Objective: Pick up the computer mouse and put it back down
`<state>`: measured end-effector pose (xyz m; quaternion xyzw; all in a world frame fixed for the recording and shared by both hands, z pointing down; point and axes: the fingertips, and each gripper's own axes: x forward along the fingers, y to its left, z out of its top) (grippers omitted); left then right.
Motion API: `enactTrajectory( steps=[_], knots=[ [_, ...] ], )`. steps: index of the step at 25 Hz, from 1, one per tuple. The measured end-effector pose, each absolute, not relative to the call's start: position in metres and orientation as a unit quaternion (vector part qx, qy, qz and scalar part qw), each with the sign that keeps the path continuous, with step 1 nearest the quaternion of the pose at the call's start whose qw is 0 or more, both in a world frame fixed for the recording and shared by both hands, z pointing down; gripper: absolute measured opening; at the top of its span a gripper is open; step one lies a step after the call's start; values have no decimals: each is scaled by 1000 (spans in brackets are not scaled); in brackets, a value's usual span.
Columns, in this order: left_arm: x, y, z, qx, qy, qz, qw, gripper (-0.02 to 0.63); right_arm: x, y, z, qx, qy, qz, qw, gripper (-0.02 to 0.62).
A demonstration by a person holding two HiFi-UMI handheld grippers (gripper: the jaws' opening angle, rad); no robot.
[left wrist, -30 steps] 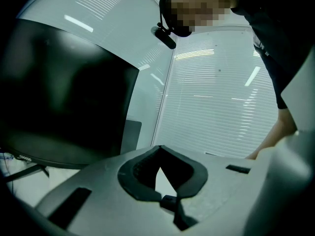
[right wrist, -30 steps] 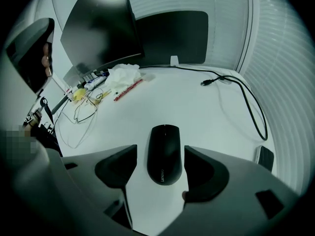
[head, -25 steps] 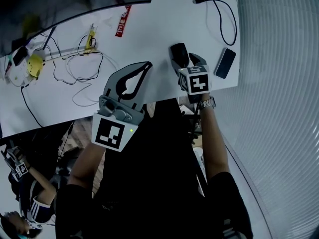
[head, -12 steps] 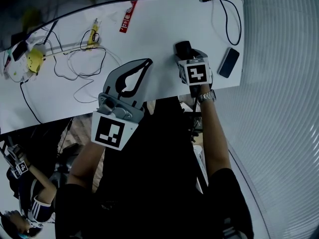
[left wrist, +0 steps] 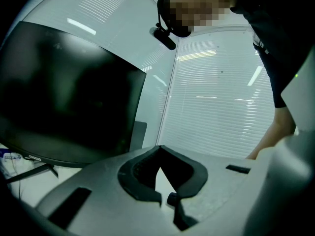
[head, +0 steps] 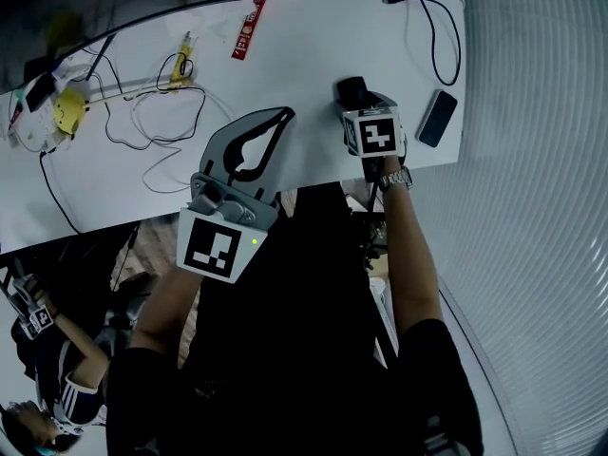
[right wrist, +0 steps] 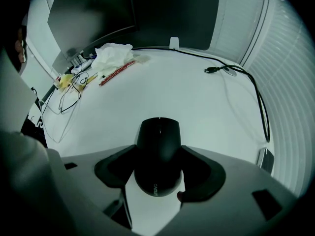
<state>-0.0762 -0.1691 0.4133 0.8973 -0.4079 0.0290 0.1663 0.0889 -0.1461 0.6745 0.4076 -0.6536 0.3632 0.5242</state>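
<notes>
A black computer mouse (right wrist: 158, 134) lies on the white table (right wrist: 197, 97) near its front edge, and its top end shows in the head view (head: 350, 88). My right gripper (right wrist: 158, 154) reaches over it from the near side, with both dark pads pressed to its flanks; this gripper (head: 355, 101) is shut on it. Whether the mouse rests on the table or is just off it cannot be told. My left gripper (head: 283, 115) hovers tilted upward over the table's front edge, left of the mouse, shut with nothing in it; its tips (left wrist: 160, 147) meet.
A dark phone (head: 437, 119) lies right of the mouse near the table's right edge. A black cable (head: 432, 27) loops behind it. Thin wires (head: 161, 122), a yellow item (head: 66, 112) and a red packet (head: 246, 28) lie left. A monitor (right wrist: 93, 9) stands at the back.
My right gripper has slid left from beside the mouse to over it and closed on its sides. The left gripper has barely moved.
</notes>
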Motion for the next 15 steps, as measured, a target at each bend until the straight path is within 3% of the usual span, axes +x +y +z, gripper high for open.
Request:
enactTrajectory(
  steps=[15],
  knots=[
    [-75,-151,401,895,-415,40,155,5,99,-137,647,425,-659,385,486,282]
  ],
)
